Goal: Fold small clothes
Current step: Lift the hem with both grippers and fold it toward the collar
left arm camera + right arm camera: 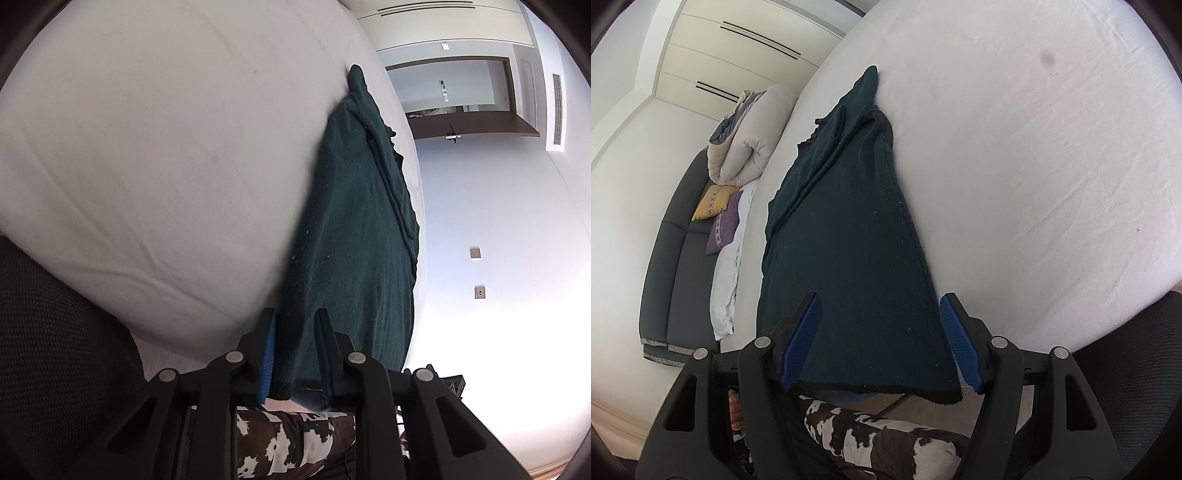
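Left gripper (295, 350) fingers clenched on the cloth (354, 236) hem at 6 o'clock; right gripper (882, 343) fingers released, straddling it. Risk: thin one-sided hold may slip, dragging cloth askew across the bed (1034, 147)

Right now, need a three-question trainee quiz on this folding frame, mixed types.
1. True or false: the dark green garment lies on the white sheet.
2. Which hand-held gripper has its jaws wider apart? A) left hand-held gripper B) right hand-held gripper
3. Fill in: the garment's near hem hangs over the bed's ____.

Key
1. True.
2. B. The right one straddles the hem with its pads apart from the cloth; the left one's jaws are narrow around the hem.
3. Edge.
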`<state>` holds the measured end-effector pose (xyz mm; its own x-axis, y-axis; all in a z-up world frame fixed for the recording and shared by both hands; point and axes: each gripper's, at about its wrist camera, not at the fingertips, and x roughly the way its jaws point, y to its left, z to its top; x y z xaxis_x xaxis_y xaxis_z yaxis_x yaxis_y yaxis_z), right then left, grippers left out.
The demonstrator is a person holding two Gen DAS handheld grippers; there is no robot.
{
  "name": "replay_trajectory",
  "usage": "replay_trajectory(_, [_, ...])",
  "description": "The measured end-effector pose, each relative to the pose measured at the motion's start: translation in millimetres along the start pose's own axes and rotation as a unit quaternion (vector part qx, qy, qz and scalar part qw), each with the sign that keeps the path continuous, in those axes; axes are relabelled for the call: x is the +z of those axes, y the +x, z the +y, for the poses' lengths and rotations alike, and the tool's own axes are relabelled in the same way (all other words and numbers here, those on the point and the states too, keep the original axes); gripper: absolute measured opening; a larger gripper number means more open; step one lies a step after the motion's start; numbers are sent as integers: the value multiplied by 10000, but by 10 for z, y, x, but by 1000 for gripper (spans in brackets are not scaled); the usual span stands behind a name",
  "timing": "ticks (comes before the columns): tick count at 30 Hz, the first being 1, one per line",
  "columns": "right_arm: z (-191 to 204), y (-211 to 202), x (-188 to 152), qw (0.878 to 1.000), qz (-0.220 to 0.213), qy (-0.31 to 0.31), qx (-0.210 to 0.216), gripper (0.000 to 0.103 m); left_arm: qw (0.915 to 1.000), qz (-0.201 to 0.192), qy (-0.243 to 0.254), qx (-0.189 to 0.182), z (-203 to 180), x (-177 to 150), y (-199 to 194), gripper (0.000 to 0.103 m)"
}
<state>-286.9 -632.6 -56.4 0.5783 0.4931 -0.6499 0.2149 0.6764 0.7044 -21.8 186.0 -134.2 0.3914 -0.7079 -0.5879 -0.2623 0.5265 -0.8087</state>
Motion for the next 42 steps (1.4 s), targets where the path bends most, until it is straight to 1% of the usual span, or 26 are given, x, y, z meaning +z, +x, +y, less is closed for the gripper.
replay_trajectory(3, [-35, -43, -12, 9998, 66, -33, -162, 66, 10000, -21, -75, 15, 30, -7, 16, 21])
replay_trajectory(5, [-78, -54, -24, 9994, 135, -7, -306, 66, 10000, -21, -16, 78, 9, -7, 17, 19])
replay_trajectory(6, [-94, -63, -35, 9993, 177, 3, -323, 66, 9998, -30, 57, 183, -11, -9, 18, 15])
replay_trajectory(7, [-105, -64, -43, 9992, 230, 2, -339, 66, 9994, -27, 130, 307, -31, -13, 22, 6])
replay_trajectory(10, [-111, -58, -90, 9976, 427, -102, -530, 66, 9988, -43, 221, 426, -61, -10, 26, 6])
replay_trajectory(13, [-171, -29, -114, 9962, 594, -74, -628, 66, 9976, -72, 357, 583, -98, -10, 36, 6])
replay_trajectory(15, [-220, 32, -128, 9948, 756, 25, -681, 66, 9966, -86, 455, 682, -129, -15, 41, 6])
replay_trajectory(18, [-223, 156, -172, 9918, 1020, -39, -768, 66, 9956, -91, 545, 757, -154, -15, 34, 6])
replay_trajectory(22, [-275, 291, -214, 9894, 1245, 25, -742, 65, 9951, -102, 590, 785, -145, -13, 22, 6])
replay_trajectory(25, [-304, 288, -234, 9904, 1238, 77, -612, 64, 9948, -109, 615, 802, -142, -18, 20, 5])
replay_trajectory(28, [-398, 269, -246, 9907, 1256, 242, -457, 48, 9950, -111, 606, 790, -142, -13, 27, 5])
replay_trajectory(29, [-433, 263, -252, 9907, 1258, 293, -422, 38, 9950, -112, 603, 786, -139, -13, 28, 5])
replay_trajectory(30, [-462, 260, -259, 9907, 1259, 331, -405, 31, 9950, -113, 601, 787, -139, -12, 30, 5])
replay_trajectory(31, [-491, 254, -265, 9909, 1236, 378, -364, 30, 9950, -116, 603, 792, -140, -15, 30, 5])
replay_trajectory(32, [-511, 238, -275, 9913, 1203, 422, -313, 26, 9949, -120, 604, 795, -144, -16, 30, 5])
replay_trajectory(33, [-525, 221, -283, 9917, 1174, 455, -255, 20, 9949, -121, 609, 799, -148, -19, 29, 5])
replay_trajectory(34, [-522, 208, -290, 9921, 1147, 461, -195, 16, 9947, -123, 623, 806, -154, -21, 25, 5])
replay_trajectory(35, [-505, 185, -303, 9927, 1121, 423, -165, 11, 9944, -125, 657, 823, -166, -23, 23, 5])
replay_trajectory(38, [-387, 145, -308, 9941, 1053, 220, -133, 7, 9930, -140, 770, 879, -218, -31, 11, 5])
replay_trajectory(42, [-239, 67, -258, 9962, 857, 128, 7, 6, 9939, -213, 759, 774, -255, -29, -56, 5])
